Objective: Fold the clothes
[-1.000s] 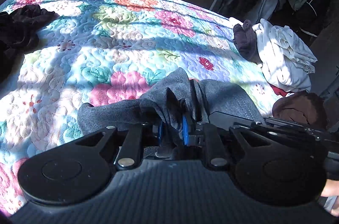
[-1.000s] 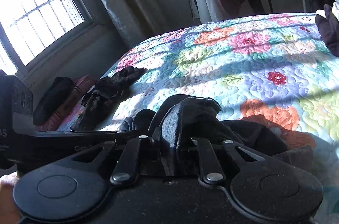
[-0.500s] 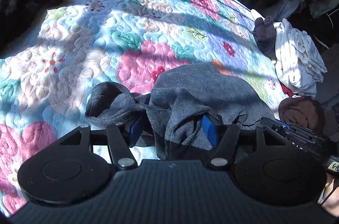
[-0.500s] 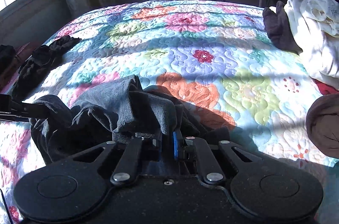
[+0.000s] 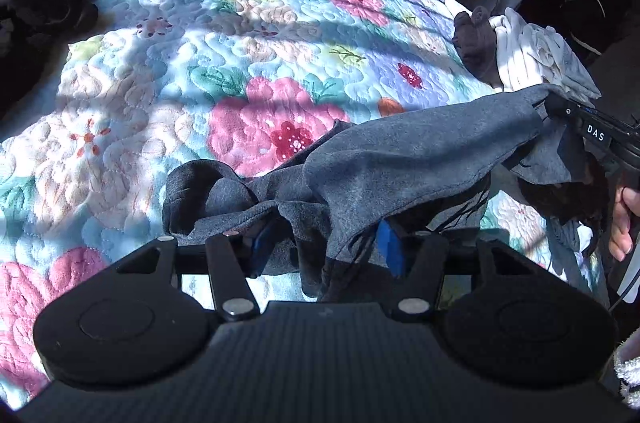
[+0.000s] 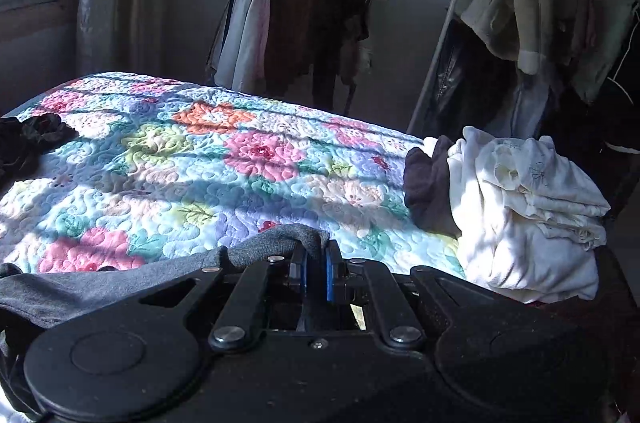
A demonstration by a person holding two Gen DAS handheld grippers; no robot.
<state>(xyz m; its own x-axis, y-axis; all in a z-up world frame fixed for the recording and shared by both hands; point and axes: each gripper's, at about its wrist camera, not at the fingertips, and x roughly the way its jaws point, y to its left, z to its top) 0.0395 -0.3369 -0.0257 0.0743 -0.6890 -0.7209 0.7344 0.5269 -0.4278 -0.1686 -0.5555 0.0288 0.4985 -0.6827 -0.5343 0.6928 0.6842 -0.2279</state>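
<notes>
While right gripper [image 6: 316, 273] jaws pinch grey garment [image 5: 400, 159], left gripper [image 5: 324, 247] jaws spread (over quilt [image 5: 224, 35]).

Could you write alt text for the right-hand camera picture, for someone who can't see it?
The right gripper has its blue-padded fingers shut on a fold of a grey garment, held above a flowered quilt on a bed. A pile of white clothes lies at the right, with a dark garment against it, and clothes racks stand behind.
</notes>
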